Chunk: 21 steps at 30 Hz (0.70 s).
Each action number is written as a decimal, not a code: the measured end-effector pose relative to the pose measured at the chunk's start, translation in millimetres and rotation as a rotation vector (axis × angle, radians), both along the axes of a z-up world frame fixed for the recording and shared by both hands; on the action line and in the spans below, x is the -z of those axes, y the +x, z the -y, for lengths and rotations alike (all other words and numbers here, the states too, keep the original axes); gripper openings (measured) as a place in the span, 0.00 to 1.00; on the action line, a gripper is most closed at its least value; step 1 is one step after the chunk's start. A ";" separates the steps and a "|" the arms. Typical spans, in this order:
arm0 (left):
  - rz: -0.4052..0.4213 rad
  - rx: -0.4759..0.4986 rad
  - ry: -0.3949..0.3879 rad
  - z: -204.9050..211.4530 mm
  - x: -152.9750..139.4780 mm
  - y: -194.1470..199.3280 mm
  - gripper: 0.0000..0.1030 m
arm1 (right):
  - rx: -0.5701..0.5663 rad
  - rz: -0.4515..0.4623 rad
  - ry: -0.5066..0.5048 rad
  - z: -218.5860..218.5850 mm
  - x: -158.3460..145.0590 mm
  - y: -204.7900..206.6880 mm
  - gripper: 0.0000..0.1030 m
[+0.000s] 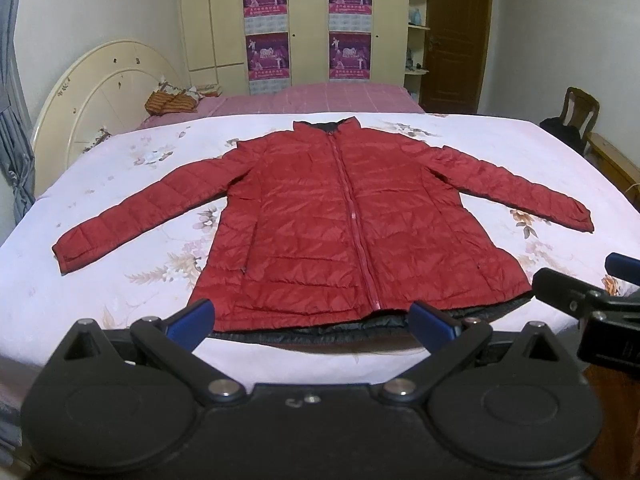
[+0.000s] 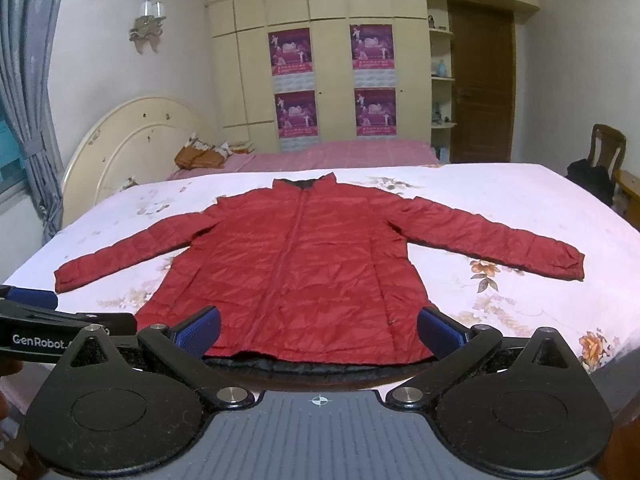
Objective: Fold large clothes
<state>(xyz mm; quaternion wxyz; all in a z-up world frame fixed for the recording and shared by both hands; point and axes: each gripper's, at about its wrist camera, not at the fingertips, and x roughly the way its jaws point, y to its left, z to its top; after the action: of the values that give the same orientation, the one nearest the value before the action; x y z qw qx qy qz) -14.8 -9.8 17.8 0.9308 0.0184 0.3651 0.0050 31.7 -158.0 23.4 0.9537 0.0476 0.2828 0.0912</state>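
A red quilted jacket (image 1: 332, 220) lies flat, front up and zipped, on a white floral sheet (image 1: 132, 280), both sleeves spread out to the sides. Its dark lining shows along the near hem. It also shows in the right wrist view (image 2: 304, 268). My left gripper (image 1: 314, 322) is open and empty, held just before the near hem. My right gripper (image 2: 320, 330) is open and empty, also at the near hem. The right gripper shows at the right edge of the left wrist view (image 1: 580, 292). The left gripper shows at the left edge of the right wrist view (image 2: 48, 320).
A pink bed (image 1: 320, 98) with a cream headboard (image 1: 104, 92) stands behind. A wardrobe with posters (image 1: 308, 20) and a brown door (image 1: 456, 36) line the back wall. A wooden chair (image 1: 576, 112) stands at the right, a curtain (image 1: 12, 120) at the left.
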 end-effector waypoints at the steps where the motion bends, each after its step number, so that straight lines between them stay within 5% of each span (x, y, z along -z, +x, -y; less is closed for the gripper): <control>1: -0.001 0.001 0.000 0.4 0.0 -0.1 1.00 | 0.001 0.000 0.001 -0.1 -0.6 1.0 1.00; 21: 0.008 -0.005 0.004 -0.3 -1.1 1.9 1.00 | -0.002 0.003 0.001 0.4 -2.3 3.9 1.00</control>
<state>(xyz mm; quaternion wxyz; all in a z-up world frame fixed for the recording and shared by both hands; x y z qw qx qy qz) -13.0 -9.5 18.9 0.9321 0.0192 0.3615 0.0078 35.6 -158.4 25.7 0.9540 0.0475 0.2814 0.0922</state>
